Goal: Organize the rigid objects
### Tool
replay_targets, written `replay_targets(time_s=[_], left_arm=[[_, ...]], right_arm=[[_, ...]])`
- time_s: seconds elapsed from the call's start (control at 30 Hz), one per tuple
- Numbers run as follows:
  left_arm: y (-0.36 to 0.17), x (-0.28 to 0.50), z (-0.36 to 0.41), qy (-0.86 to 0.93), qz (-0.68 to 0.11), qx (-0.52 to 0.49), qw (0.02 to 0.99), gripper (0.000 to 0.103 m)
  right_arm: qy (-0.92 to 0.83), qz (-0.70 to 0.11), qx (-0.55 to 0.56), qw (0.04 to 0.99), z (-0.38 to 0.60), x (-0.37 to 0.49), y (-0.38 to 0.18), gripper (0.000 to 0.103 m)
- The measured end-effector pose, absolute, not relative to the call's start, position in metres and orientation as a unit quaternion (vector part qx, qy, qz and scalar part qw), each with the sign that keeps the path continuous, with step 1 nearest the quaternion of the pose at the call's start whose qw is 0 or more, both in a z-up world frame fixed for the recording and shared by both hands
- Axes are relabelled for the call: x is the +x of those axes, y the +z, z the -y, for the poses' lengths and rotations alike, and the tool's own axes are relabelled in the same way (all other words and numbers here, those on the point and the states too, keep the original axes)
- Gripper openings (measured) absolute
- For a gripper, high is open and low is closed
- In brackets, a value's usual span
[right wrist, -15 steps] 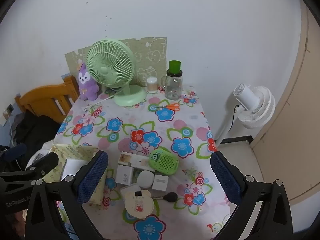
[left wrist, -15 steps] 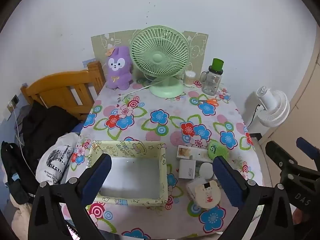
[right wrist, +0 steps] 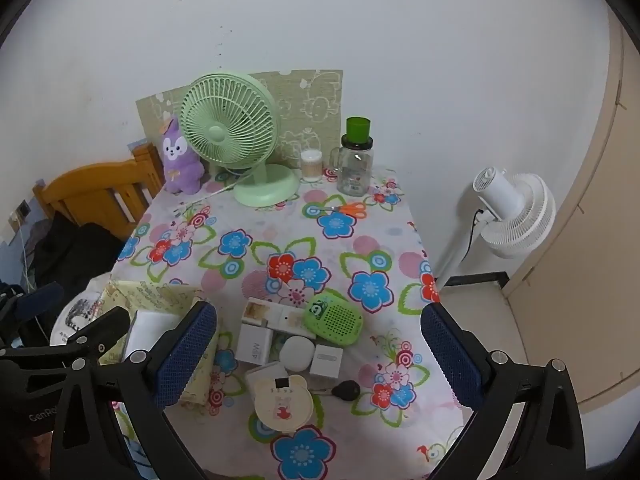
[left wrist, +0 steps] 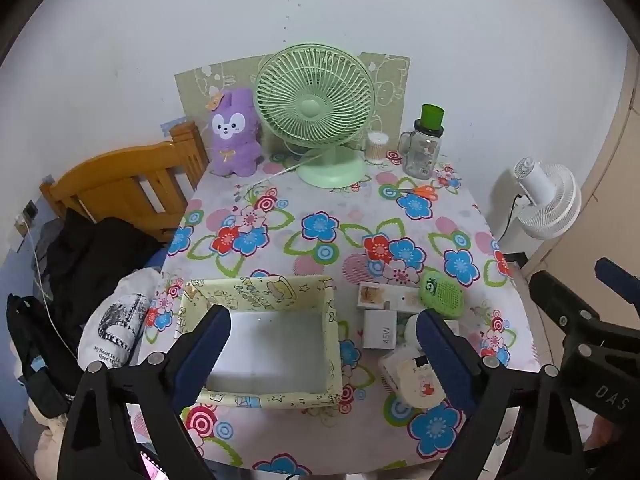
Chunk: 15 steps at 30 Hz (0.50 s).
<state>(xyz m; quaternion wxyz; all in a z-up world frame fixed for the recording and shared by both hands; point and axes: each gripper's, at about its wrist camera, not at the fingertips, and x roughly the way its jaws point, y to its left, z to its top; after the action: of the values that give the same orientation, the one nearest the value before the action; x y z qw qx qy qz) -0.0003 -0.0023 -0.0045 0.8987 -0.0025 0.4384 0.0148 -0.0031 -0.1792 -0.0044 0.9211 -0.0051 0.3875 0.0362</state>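
A yellow-green open box [left wrist: 332,344] [right wrist: 160,292] with a white floor sits at the near left of the flowered table. Right of it lies a cluster of small objects: a green perforated case [right wrist: 334,319] [left wrist: 442,294], a white 45W charger [right wrist: 254,345] [left wrist: 379,330], a long white box [right wrist: 276,314], a white round puck [right wrist: 296,353], a small white cube [right wrist: 327,361], a bear-shaped cream gadget [right wrist: 284,400] [left wrist: 420,384] and a black car key [right wrist: 346,390]. My left gripper [left wrist: 322,354] hovers open over the box. My right gripper [right wrist: 318,354] hovers open over the cluster, holding nothing.
At the table's back stand a green desk fan [left wrist: 316,112], a purple plush [left wrist: 232,132], a cotton-swab jar [left wrist: 376,146] and a glass jar with green lid [left wrist: 424,142]; orange scissors [left wrist: 420,191] lie nearby. A wooden chair [left wrist: 120,188] with dark clothes is left, a white floor fan [right wrist: 512,212] right.
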Motion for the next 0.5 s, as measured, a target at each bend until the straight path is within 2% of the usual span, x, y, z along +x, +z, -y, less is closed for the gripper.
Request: replay_targets(time_s=[0.5], left_arm=[[-0.0038,-0.0022,-0.0003,0.005,-0.439,-0.015,0.898,0.095]], right_arm=[[0.034,-0.389,-0.005,0.921,0.1789,0.0007,-0.0020,0.103]])
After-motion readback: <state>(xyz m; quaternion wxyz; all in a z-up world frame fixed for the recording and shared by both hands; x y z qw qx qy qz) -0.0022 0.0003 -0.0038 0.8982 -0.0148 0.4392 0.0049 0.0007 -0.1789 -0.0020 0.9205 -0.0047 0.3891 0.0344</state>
